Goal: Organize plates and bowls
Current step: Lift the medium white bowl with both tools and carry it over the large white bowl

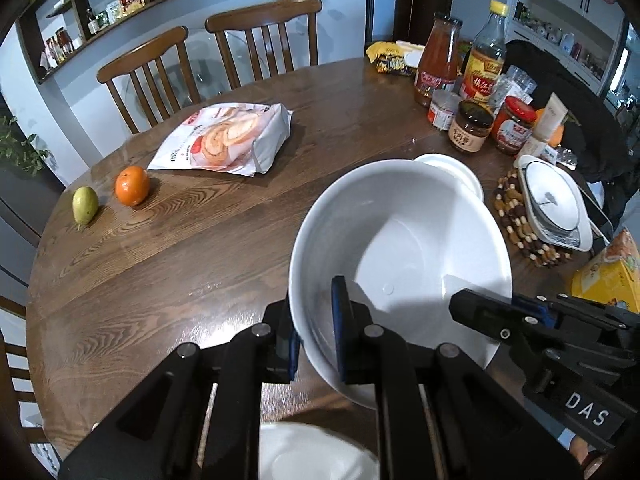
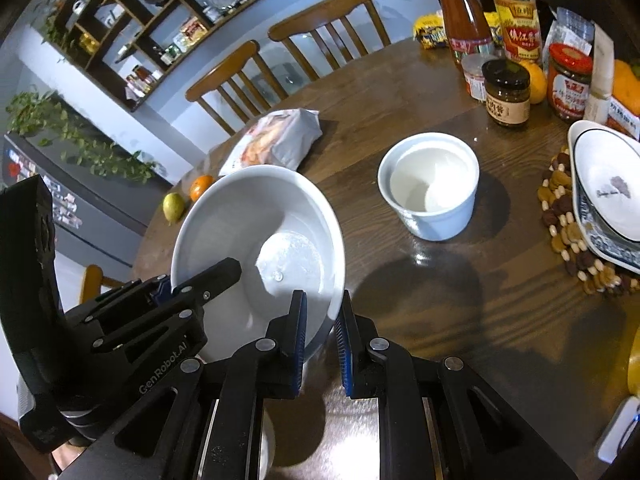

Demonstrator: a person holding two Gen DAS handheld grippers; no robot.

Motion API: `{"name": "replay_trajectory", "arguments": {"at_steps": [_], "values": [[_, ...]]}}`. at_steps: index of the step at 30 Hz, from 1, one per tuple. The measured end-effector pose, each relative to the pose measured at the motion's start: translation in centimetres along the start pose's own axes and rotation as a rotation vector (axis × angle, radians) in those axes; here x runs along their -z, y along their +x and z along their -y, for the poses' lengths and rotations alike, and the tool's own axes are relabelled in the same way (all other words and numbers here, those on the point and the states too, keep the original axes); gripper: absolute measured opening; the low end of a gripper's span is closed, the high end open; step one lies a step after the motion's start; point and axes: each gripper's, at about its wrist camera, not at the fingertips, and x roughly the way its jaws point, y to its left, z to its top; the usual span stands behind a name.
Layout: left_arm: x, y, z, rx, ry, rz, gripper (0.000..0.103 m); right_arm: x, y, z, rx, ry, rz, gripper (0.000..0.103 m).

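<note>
A large white bowl (image 1: 404,240) is held above the wooden table, gripped by both grippers on opposite rims. My left gripper (image 1: 316,328) is shut on its near-left rim. My right gripper (image 2: 322,320) is shut on its right rim; it also shows in the left wrist view (image 1: 500,316). The same bowl fills the left of the right wrist view (image 2: 256,232). A smaller white bowl (image 2: 430,188) stands on the table beyond. A blue-rimmed plate (image 2: 604,196) sits on a beaded trivet at the right. Another white dish (image 1: 312,456) lies below my left gripper.
Jars and sauce bottles (image 1: 472,80) crowd the far right. A bread bag (image 1: 228,140), an orange (image 1: 132,185) and a green fruit (image 1: 85,205) lie at the left. Wooden chairs (image 1: 256,36) stand behind the table. A yellow package (image 1: 612,276) is at the right edge.
</note>
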Motion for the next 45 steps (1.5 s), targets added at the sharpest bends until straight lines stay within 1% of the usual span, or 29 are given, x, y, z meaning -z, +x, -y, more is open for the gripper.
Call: {"name": "replay_trajectory", "arguments": {"at_steps": [10, 26, 33, 45], "values": [[2.3, -3.5, 0.3, -0.023, -0.007, 0.049, 0.012, 2.2, -2.5, -1.4, -0.018, -0.037, 0.023, 0.017], [6.2, -8.2, -0.7, -0.080, -0.063, 0.114, 0.012, 6.0, -4.7, -4.4, -0.062, -0.116, 0.011, 0.017], [7.8, -9.0, -1.3, -0.099, -0.092, 0.113, 0.012, 7.3, -4.8, -5.5, -0.074, -0.144, -0.006, 0.017], [10.7, -8.4, -3.0, -0.114, -0.157, 0.065, 0.012, 9.4, -2.5, -6.8, -0.085, -0.179, -0.095, 0.017]]}}
